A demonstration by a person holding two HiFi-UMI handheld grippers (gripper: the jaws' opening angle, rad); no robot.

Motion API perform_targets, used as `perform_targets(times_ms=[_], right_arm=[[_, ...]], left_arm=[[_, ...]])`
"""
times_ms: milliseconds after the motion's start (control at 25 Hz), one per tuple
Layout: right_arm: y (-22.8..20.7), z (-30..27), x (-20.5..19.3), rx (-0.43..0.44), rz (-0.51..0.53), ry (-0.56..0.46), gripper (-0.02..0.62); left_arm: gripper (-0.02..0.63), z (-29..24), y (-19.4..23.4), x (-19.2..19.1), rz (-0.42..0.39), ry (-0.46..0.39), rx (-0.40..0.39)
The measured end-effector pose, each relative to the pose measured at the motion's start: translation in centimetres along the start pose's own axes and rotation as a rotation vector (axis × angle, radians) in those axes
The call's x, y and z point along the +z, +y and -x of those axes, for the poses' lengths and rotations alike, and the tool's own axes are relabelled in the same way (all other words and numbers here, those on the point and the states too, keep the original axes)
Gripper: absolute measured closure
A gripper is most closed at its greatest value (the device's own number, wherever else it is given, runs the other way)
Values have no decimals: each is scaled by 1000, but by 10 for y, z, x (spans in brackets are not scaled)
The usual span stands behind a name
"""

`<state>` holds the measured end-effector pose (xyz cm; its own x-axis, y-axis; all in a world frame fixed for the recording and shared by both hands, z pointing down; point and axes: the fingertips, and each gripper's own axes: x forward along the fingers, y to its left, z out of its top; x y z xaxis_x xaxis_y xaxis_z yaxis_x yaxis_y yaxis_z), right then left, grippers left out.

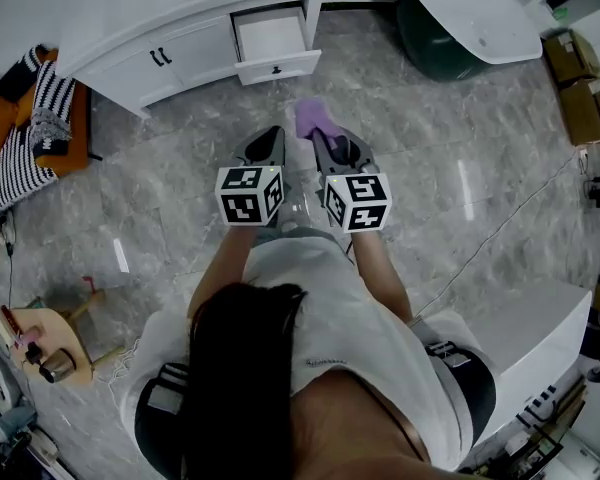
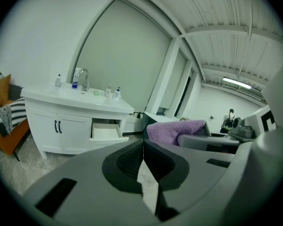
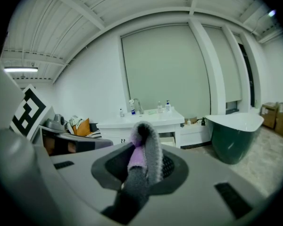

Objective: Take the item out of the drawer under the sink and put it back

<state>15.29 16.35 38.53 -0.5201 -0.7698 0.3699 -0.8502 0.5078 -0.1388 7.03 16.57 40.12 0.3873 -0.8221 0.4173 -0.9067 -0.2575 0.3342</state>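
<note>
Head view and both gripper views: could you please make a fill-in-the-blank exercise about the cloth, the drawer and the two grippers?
1. The right gripper is shut on a ____ cloth.
2. The left gripper has its jaws together and holds ____.
3. The drawer of the white vanity stands ____.
4. The bathtub beside the vanity is dark ____.

Missing words: purple; nothing; open; green.
</note>
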Motion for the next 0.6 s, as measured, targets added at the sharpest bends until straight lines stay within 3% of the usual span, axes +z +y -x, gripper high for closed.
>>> perform_targets(times_ms=[600], right_arm=[[-3, -88, 24, 4, 26, 34, 508]], left_arm=[[600, -52, 72, 43, 20, -6, 29]])
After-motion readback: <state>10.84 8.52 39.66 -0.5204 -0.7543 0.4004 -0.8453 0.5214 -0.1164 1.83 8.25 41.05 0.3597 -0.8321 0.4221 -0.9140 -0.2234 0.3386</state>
